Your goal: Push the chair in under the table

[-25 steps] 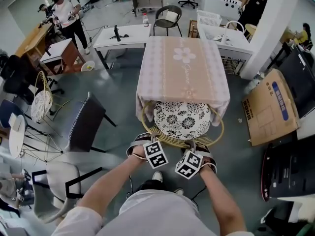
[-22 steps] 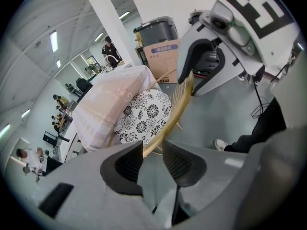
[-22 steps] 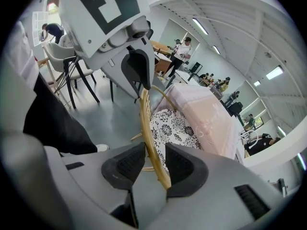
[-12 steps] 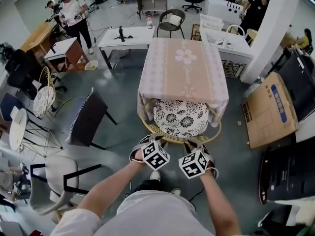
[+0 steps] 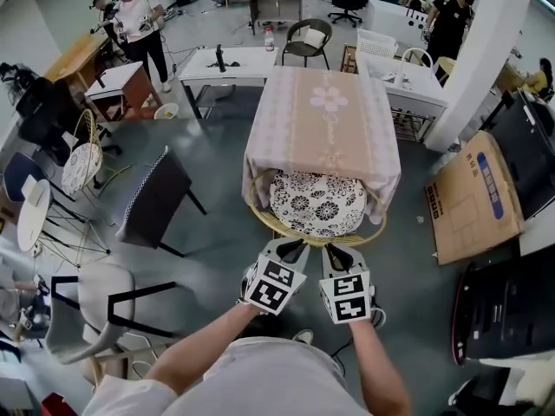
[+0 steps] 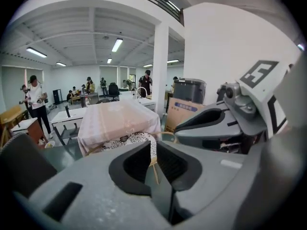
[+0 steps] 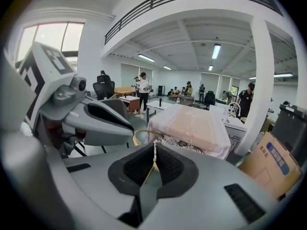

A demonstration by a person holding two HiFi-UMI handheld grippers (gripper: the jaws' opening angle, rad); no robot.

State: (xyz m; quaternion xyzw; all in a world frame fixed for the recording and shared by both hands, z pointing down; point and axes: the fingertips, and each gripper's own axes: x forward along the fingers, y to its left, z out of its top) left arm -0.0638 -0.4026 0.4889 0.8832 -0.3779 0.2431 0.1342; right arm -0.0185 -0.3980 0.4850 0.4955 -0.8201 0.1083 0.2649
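Observation:
The rattan chair (image 5: 317,206) with its black-and-white flowered cushion stands tucked under the table (image 5: 323,115), which wears a pink cloth. Both grippers hover side by side just in front of the chair's curved back rim, touching nothing. My left gripper (image 5: 291,250) is closing, with a narrow gap still between its pads (image 6: 152,153) and nothing in it. My right gripper (image 5: 336,255) is closing too, its pads (image 7: 154,160) almost together and empty. Chair (image 6: 129,139) and table (image 6: 117,121) show ahead in the left gripper view, and likewise chair (image 7: 176,143) and table (image 7: 189,123) in the right gripper view.
A dark chair (image 5: 156,199) and a pale one (image 5: 95,306) stand to the left. At the right are a cardboard box (image 5: 475,198) and a white pillar (image 5: 481,50). White desks (image 5: 227,61) and several people are beyond the table.
Both grippers have come off the chair's back rim, risen and drawn back toward me. Their wrists have rolled and their jaws have narrowed. The chair stays under the table.

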